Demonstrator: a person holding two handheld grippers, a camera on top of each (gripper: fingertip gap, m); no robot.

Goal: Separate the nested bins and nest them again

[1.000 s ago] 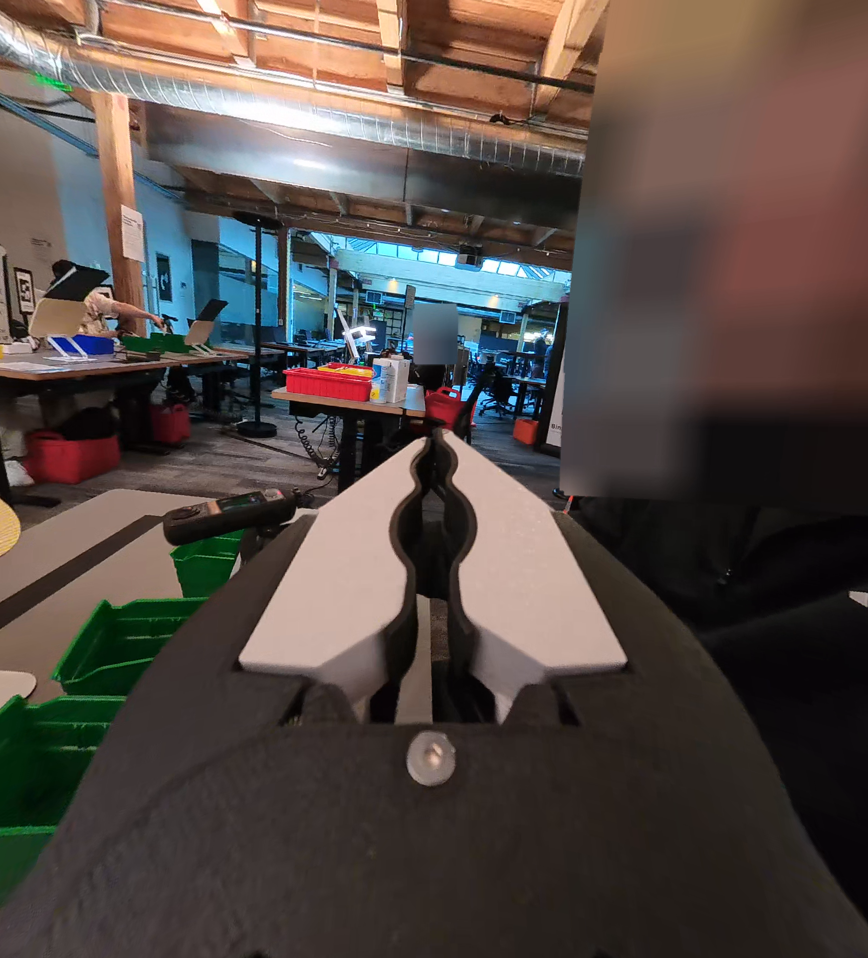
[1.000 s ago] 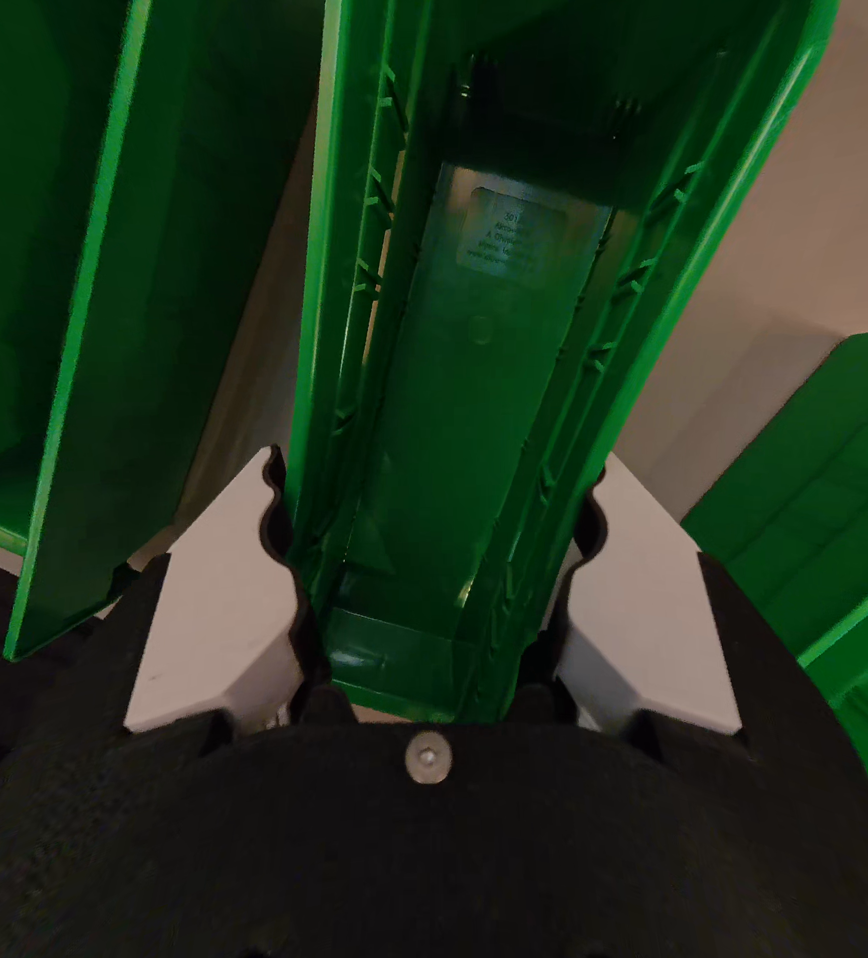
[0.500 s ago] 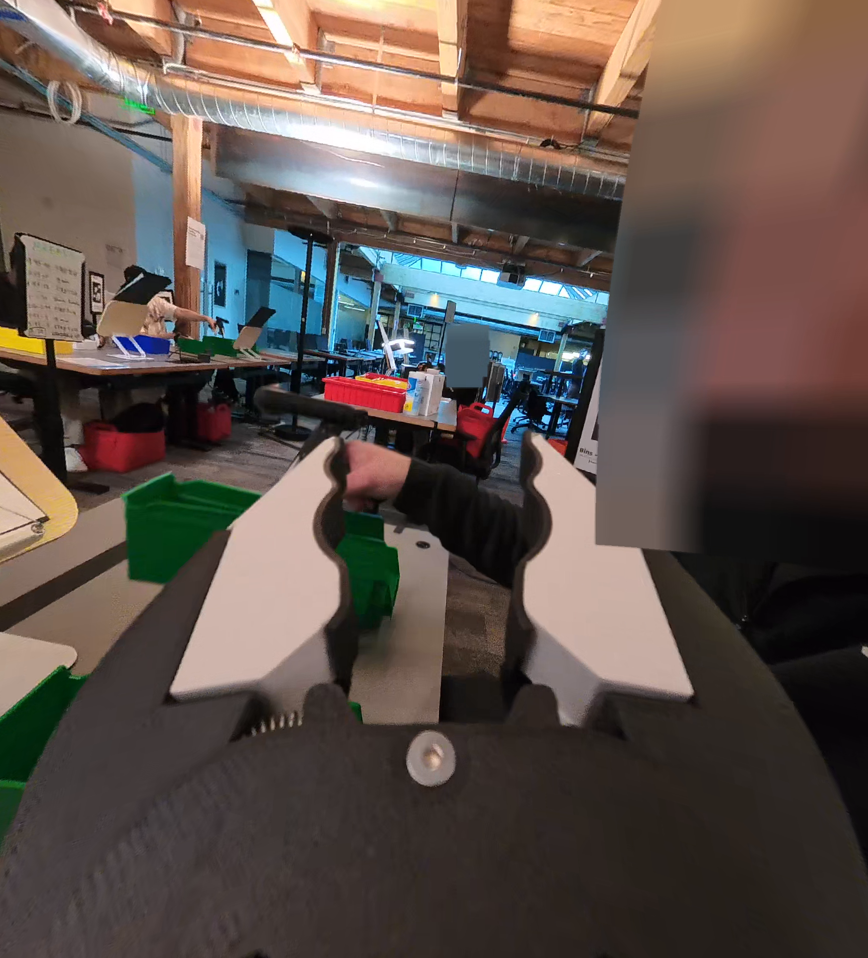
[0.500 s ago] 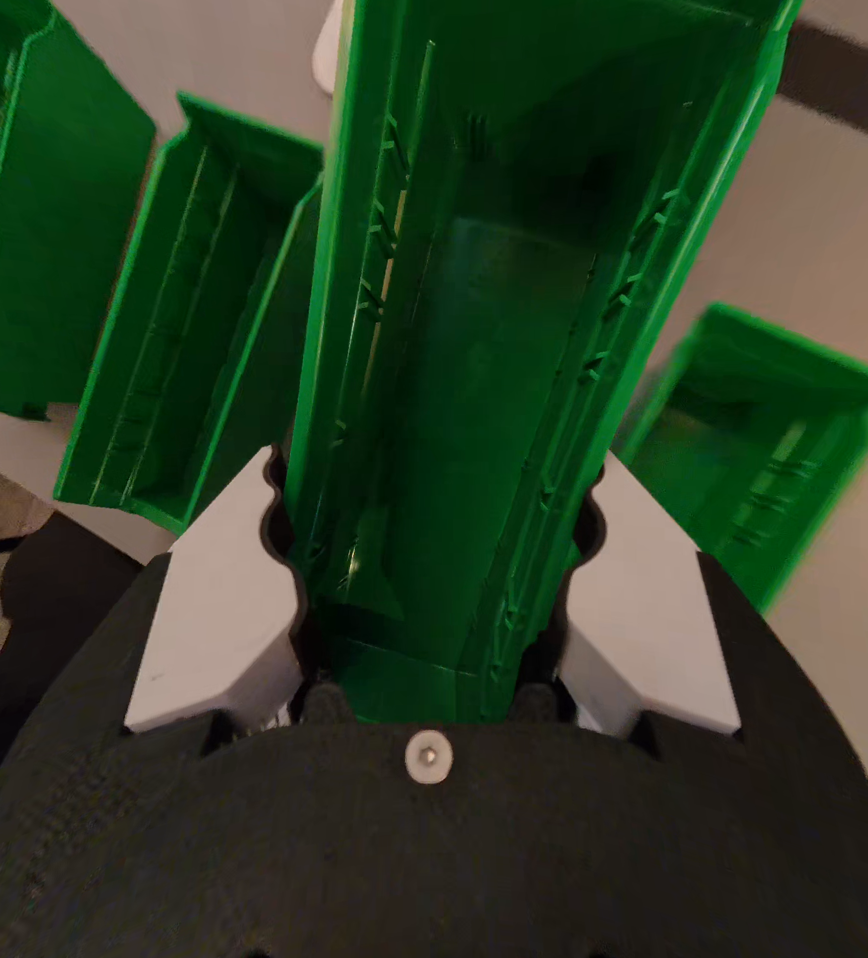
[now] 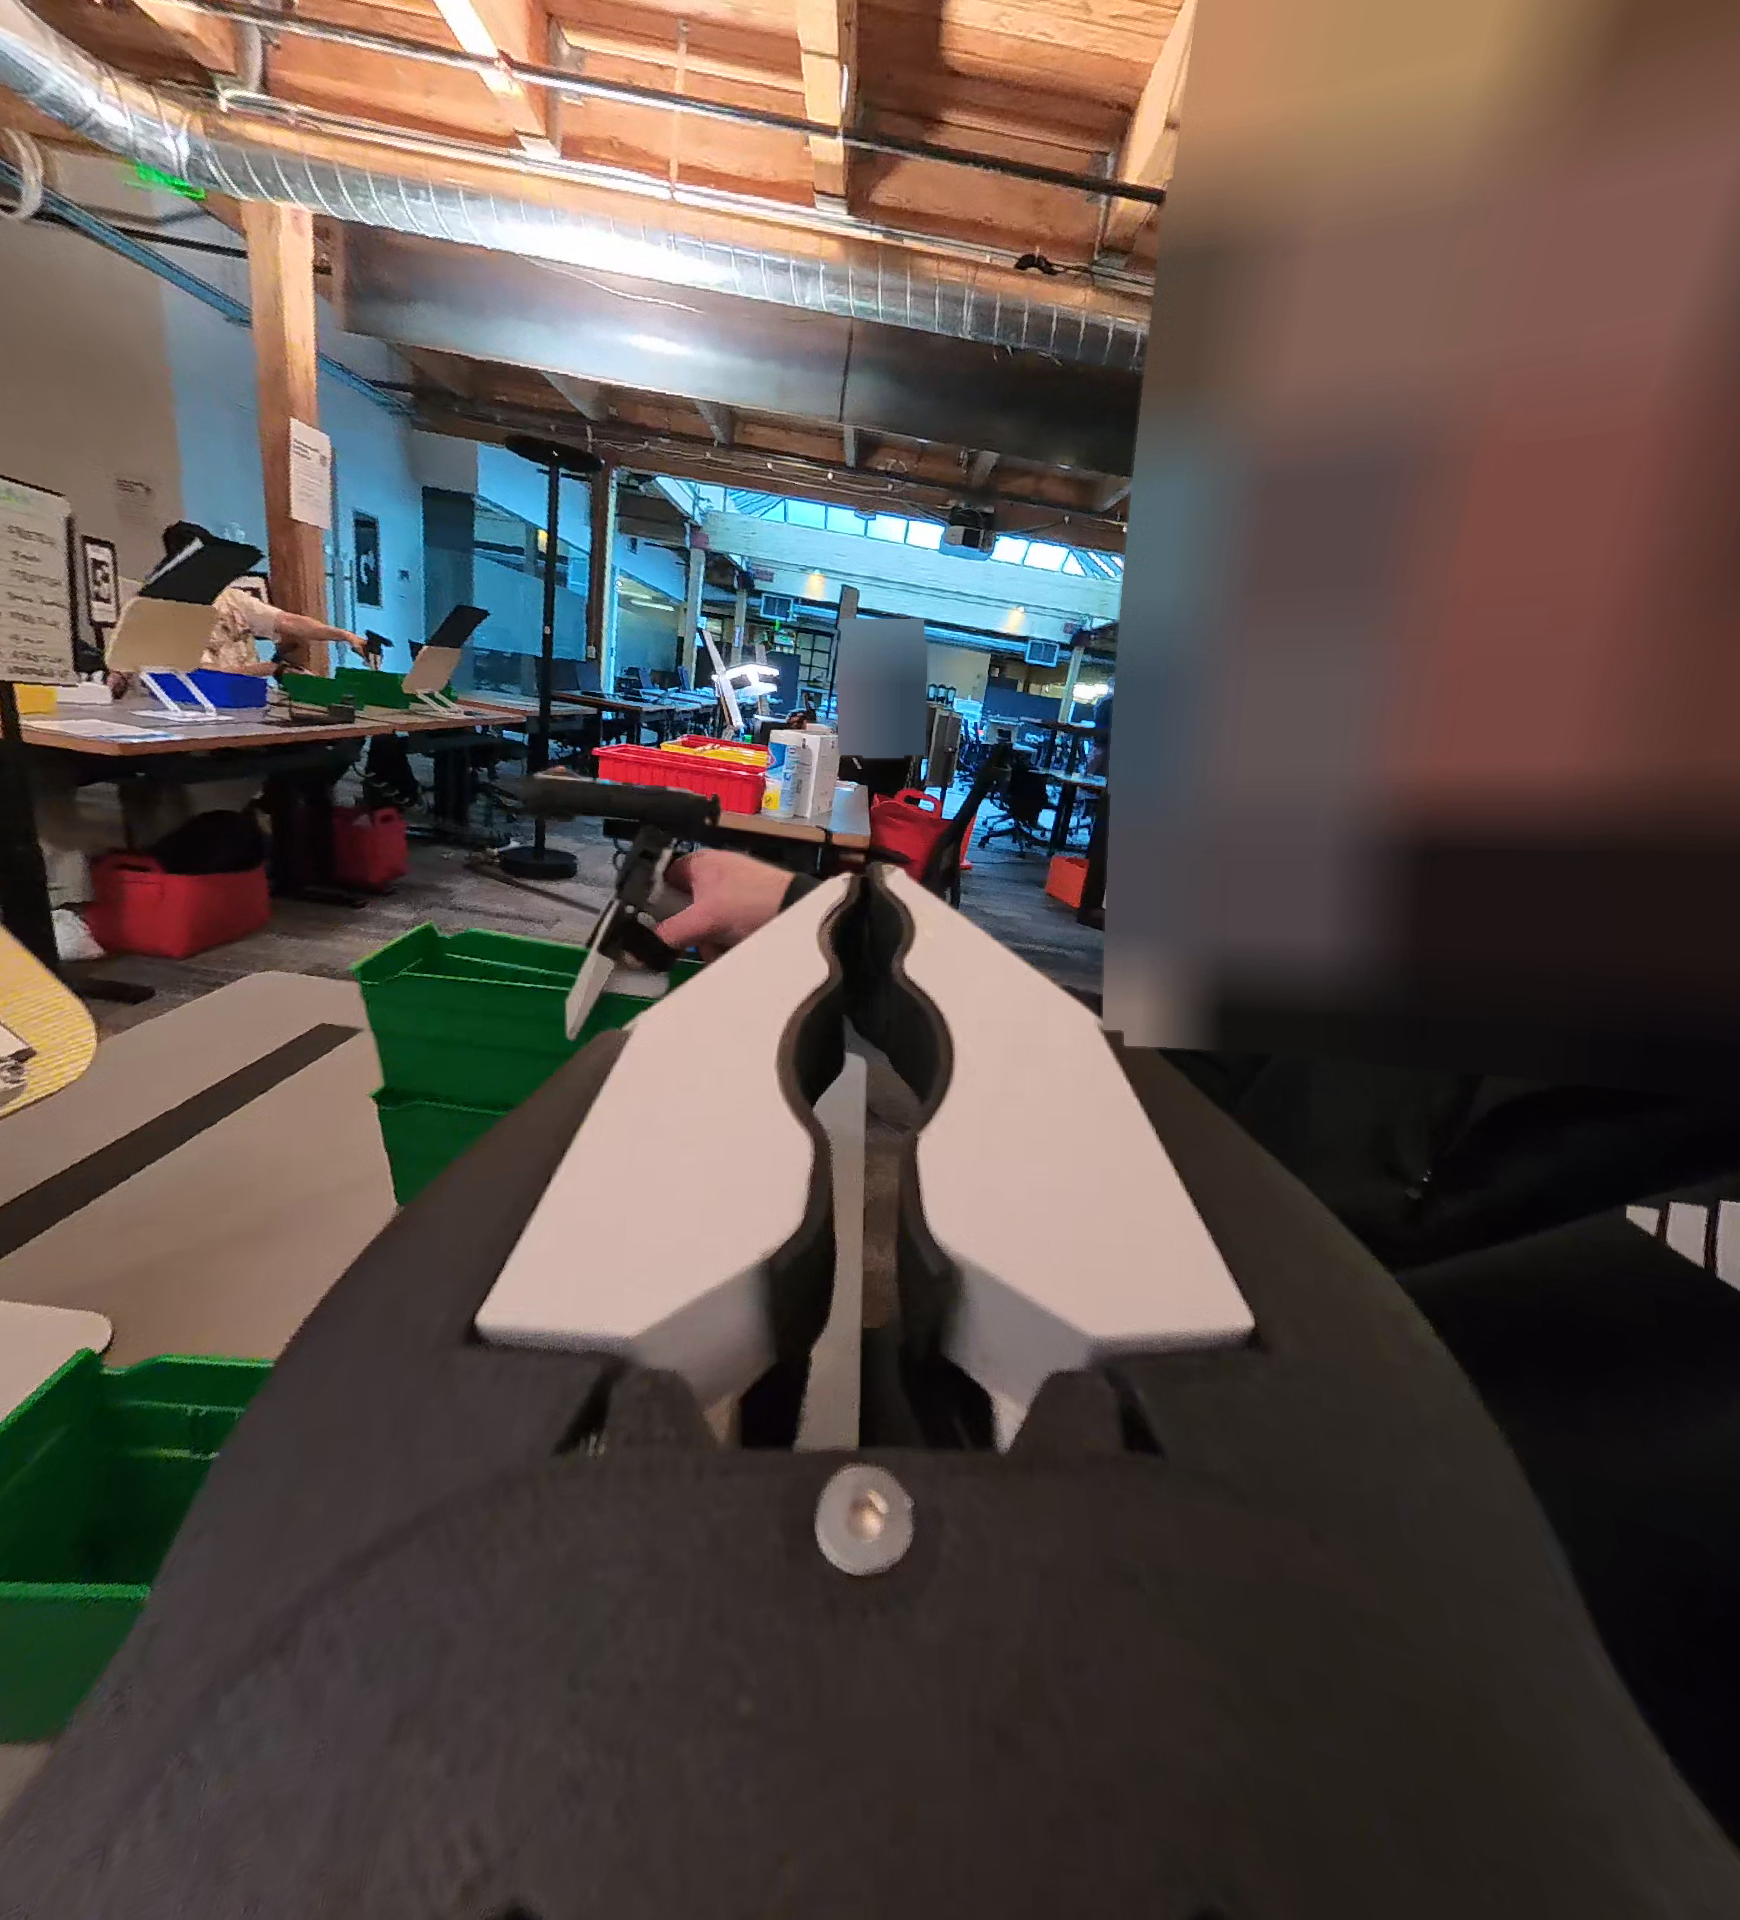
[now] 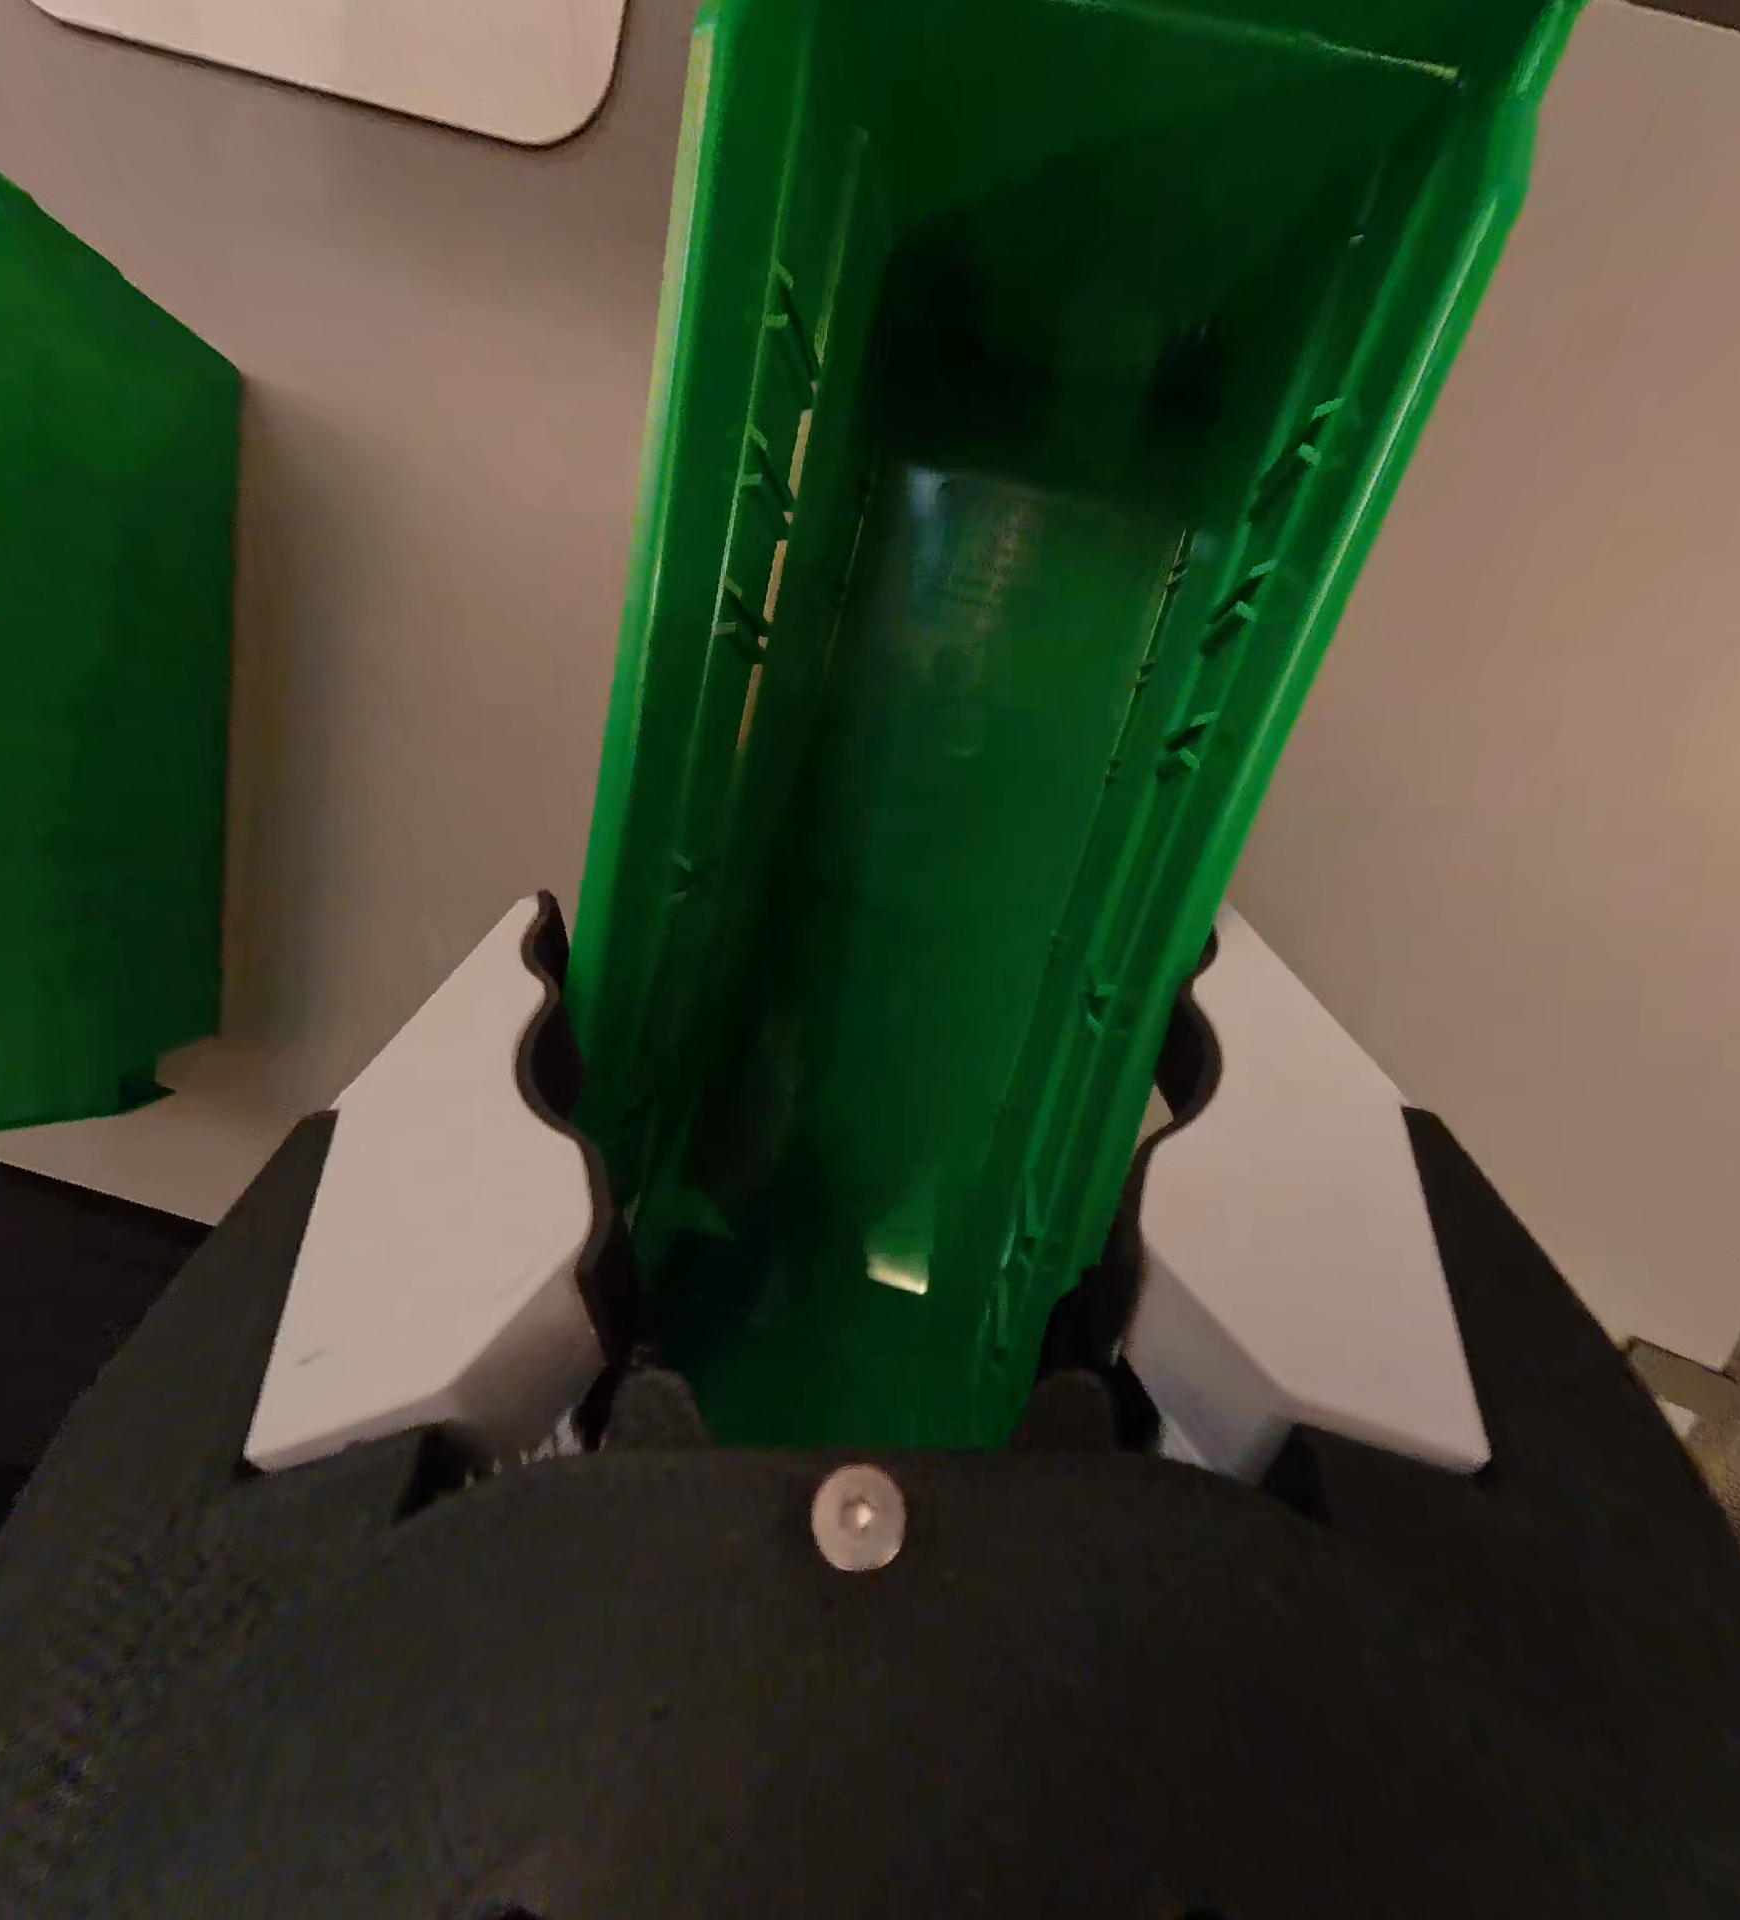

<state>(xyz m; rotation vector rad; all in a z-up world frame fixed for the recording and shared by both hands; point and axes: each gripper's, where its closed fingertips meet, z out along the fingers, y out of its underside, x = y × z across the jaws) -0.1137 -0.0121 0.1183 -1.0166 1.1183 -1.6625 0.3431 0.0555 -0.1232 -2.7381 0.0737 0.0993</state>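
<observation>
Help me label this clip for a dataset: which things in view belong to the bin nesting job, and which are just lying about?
Part of the job:
- held green bin, clamped in the right tongs
- green bin stack
- near green bin
- left tongs, shut and empty

Just lying about:
- red crate on a far desk
- whiteboard
- white pad

whiteboard (image 5: 9, 577): we see handwritten rows | paper sheet on wooden post (image 5: 309, 470): print too small for us | white bottle (image 5: 791, 771): blue label | green bin (image 6: 1001, 623): possibly a sticker, blurred
</observation>
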